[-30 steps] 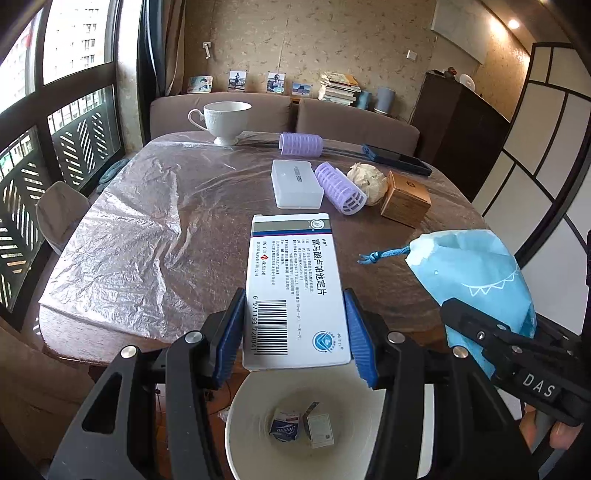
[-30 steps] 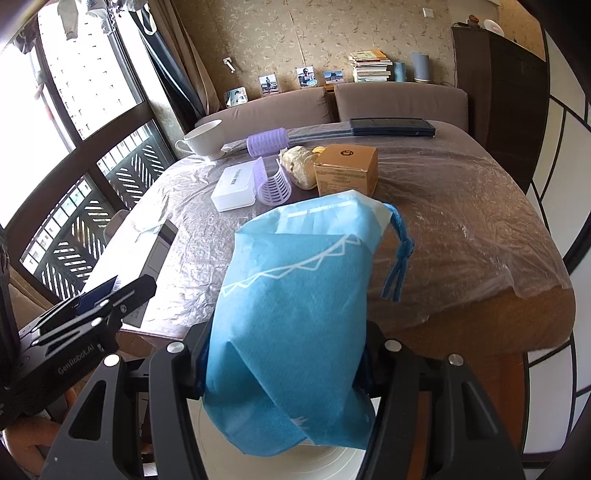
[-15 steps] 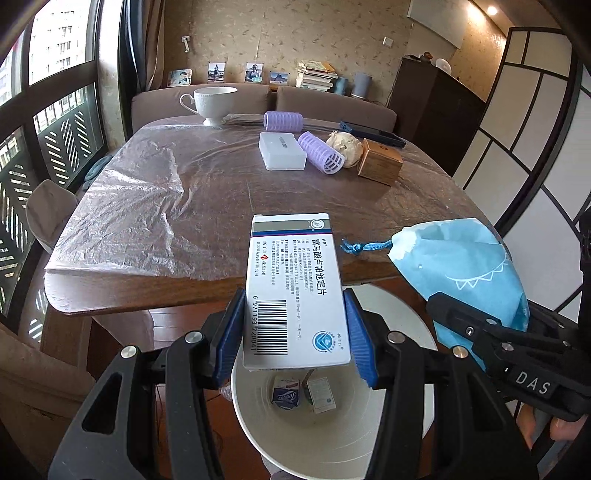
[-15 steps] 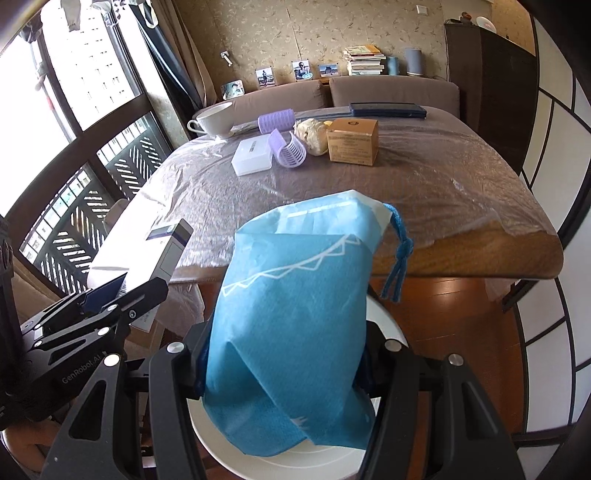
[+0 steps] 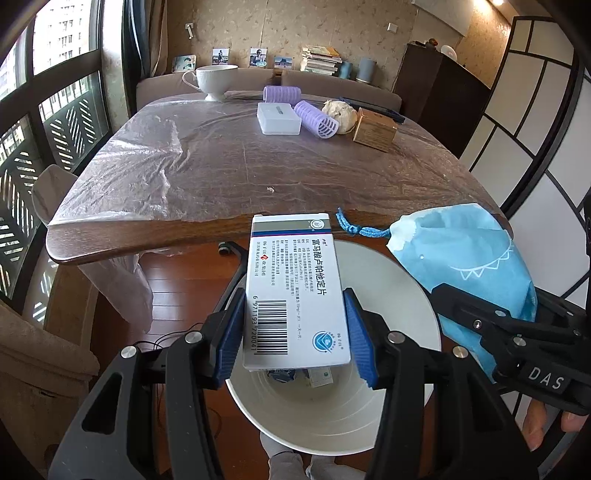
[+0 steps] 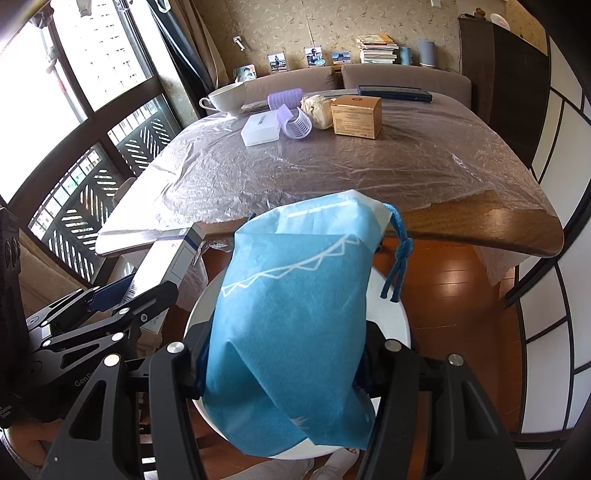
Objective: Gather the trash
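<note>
Medicine box (image 5: 295,291) clamped in L gripper (image 5: 293,343), blue drawstring bag (image 6: 291,332) clamped in R gripper (image 6: 282,373), both above white bin (image 5: 391,295).

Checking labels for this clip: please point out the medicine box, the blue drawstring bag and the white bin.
medicine box (image 5: 295,291), left wrist view, on its printed face.
blue drawstring bag (image 6: 291,325), right wrist view, on its front cloth.
white bin (image 5: 399,284), left wrist view, on its inner wall.

Wooden floor (image 5: 177,288), patterned wall (image 6: 295,29).
</note>
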A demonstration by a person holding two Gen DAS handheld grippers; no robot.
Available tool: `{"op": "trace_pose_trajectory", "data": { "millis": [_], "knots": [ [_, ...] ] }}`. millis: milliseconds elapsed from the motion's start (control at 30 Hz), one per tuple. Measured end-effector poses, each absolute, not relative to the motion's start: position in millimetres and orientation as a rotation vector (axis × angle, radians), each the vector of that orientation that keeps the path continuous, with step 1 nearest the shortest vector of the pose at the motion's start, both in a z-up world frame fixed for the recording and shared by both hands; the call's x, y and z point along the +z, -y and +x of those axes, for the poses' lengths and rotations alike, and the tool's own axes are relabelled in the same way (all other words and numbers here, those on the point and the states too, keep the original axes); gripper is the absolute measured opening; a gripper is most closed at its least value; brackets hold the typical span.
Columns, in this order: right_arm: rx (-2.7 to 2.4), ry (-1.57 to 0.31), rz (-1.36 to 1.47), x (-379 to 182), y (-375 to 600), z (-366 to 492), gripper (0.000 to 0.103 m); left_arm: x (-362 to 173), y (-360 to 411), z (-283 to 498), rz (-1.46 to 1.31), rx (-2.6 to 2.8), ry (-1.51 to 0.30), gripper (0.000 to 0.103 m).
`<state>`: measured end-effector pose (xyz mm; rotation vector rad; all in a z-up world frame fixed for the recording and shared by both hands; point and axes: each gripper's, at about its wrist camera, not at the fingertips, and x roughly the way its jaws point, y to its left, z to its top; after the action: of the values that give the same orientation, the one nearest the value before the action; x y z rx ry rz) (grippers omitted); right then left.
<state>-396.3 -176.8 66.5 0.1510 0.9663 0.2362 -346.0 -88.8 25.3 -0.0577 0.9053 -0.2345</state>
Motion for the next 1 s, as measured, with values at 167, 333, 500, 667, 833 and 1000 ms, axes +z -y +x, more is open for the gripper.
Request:
{"op": "trace_pose_trajectory", "data": {
  "millis": [167, 333, 500, 667, 833, 1000],
  "knots": [
    [0.248, -0.992, 0.15, 58, 183, -402, 0.057, 16, 98, -354, -0.046, -0.227, -0.926, 0.053],
    [0.253, -1.025, 0.144, 45, 188, -406, 0.057, 5, 103, -357, -0.036, -0.219, -0.954, 0.053],
    [0.258, -1.061, 0.144, 32, 188, -407, 0.057, -6, 104, -359, -0.027, -0.211, -0.98, 0.053],
    [0.26, -1.09, 0.139, 20, 189, -404, 0.057, -17, 104, -361, -0.019, -0.204, -1.006, 0.053],
    [0.26, -1.11, 0.133, 12, 189, -399, 0.057, -27, 104, -357, -0.007, -0.21, -1.039, 0.053],
    [0.262, -1.133, 0.131, 2, 188, -394, 0.057, -33, 105, -354, 0.009, -0.219, -1.068, 0.053]
  ]
}}
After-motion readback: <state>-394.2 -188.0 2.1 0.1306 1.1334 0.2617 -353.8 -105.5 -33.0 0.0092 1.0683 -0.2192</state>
